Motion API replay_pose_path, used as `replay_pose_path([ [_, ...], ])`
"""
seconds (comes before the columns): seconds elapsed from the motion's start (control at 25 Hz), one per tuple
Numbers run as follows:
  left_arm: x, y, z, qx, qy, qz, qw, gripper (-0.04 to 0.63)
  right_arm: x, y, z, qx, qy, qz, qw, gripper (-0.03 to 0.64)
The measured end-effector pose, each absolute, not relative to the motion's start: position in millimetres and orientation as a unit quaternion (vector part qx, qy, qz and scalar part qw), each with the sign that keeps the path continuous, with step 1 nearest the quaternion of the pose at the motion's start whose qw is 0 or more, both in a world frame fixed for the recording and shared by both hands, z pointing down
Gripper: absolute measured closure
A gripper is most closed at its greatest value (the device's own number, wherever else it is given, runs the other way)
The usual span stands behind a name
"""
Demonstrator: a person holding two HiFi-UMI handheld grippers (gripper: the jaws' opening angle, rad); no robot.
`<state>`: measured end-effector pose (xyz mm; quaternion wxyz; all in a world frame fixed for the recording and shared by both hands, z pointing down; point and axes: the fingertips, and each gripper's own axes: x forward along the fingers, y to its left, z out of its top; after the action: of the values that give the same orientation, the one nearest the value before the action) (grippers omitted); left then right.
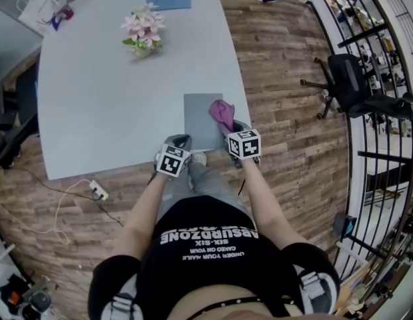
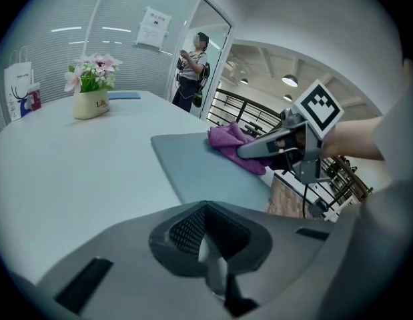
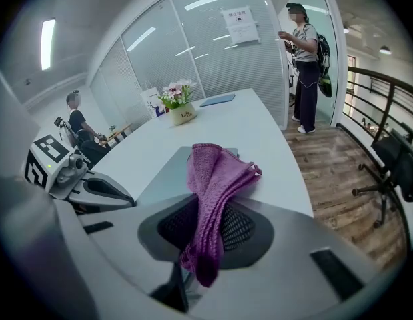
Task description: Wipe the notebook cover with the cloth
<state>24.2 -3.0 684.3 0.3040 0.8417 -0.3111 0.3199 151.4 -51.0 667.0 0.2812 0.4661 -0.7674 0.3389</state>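
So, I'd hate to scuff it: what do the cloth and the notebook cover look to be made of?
The cloth: a soft purple textile, likely knit or microfibre. A ribbed weave shows, and it hangs in limp folds. The notebook cover: plain grey, smooth and matte, with no glare. It could be coated card or plastic; I cannot tell which.

1. The cloth [image 3: 216, 179] was a purple knitted fabric, rough and ribbed.
2. The notebook cover [image 1: 201, 119] was grey, smooth and matt.
3. The desk [image 1: 106, 92] was pale and smooth, with a soft sheen.
4. The floor [image 1: 286, 65] was brown wood planking, grained.
5. The left tool [image 2: 206, 235] and the right tool [image 3: 206, 235] had matt grey plastic shells with mesh-textured pads [image 3: 243, 229].
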Motion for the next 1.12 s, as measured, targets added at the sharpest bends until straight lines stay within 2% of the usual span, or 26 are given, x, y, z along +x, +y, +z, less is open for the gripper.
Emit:
replay_pose_path([
  [0.72,22.3,-2.4,685.7,0.841,-0.318,0.314,0.305,0.581,126.7,-61.9,666.3,0.452,-0.759,0.353,0.308,0.532],
  [1.12,23.7,-3.0,686.5,0.84,-0.319,0.314,0.307,0.581,55.3,-66.3,668.6,0.374,-0.798,0.336,0.332,0.532],
])
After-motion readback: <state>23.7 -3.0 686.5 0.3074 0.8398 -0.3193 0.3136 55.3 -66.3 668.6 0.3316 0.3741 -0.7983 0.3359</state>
